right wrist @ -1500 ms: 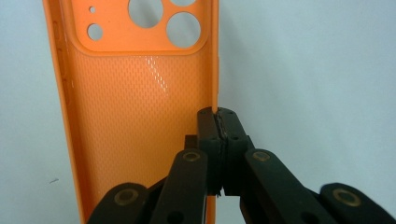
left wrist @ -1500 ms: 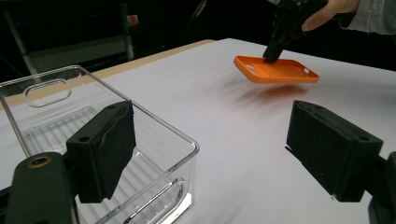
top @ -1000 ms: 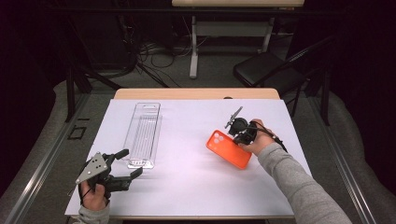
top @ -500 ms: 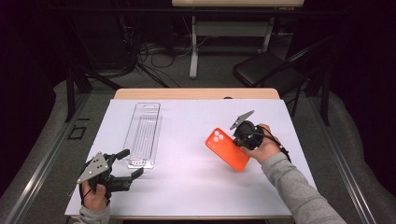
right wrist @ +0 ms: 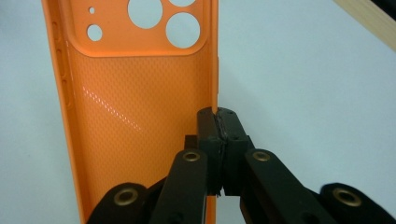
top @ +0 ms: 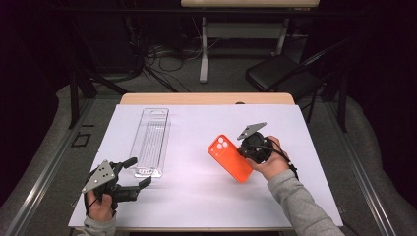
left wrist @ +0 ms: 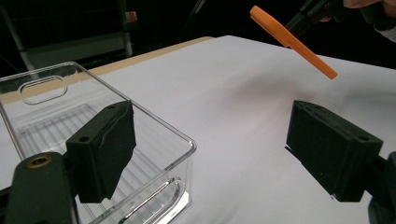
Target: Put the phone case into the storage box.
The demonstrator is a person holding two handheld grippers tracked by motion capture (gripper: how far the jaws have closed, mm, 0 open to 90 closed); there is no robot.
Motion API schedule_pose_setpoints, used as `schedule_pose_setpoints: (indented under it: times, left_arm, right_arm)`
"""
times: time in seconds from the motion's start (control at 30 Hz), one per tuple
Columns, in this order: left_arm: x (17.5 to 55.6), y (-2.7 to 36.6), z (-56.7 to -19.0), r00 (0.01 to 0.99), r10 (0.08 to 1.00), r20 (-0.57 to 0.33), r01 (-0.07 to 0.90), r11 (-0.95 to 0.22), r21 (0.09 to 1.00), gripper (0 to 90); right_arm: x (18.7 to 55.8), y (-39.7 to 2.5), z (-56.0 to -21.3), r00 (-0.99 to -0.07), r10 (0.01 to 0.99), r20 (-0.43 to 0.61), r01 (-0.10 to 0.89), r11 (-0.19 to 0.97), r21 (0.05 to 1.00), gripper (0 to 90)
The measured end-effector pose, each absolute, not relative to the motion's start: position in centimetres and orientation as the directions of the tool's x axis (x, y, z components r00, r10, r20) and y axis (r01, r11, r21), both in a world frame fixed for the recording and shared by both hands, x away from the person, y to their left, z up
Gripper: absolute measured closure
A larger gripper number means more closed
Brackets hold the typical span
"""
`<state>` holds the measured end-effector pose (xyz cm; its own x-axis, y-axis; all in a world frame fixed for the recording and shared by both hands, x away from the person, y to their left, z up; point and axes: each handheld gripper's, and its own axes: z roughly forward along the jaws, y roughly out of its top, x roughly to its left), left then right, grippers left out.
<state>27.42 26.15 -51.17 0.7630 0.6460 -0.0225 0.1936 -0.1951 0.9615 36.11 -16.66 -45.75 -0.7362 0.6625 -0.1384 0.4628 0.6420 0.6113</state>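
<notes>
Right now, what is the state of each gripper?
Left gripper: open, holding nothing.
Right gripper: jaws closed on the orange phone case edge.

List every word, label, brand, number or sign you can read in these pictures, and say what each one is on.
None can be read.
Orange phone case, held in the right gripper: plain, with camera cut-outs and a dotted texture inside.
Clear plastic tray: moulded ribs, no writing.
Left gripper and white table cover: no markings.
A small reddish tag in the dark background of the left gripper view: too small and blurred to read.
</notes>
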Motion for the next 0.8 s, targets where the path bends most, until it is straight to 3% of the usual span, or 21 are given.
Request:
schedule_pose_setpoints:
  times: [0.8]
  left_arm:
    - [27.6,25.1,-50.8,0.764,0.644,-0.035,0.207,-0.194,0.959,15.8]
  right_arm:
    - [34.5,-14.8,-45.8,-0.709,0.701,-0.070,0.422,0.503,0.754,89.5]
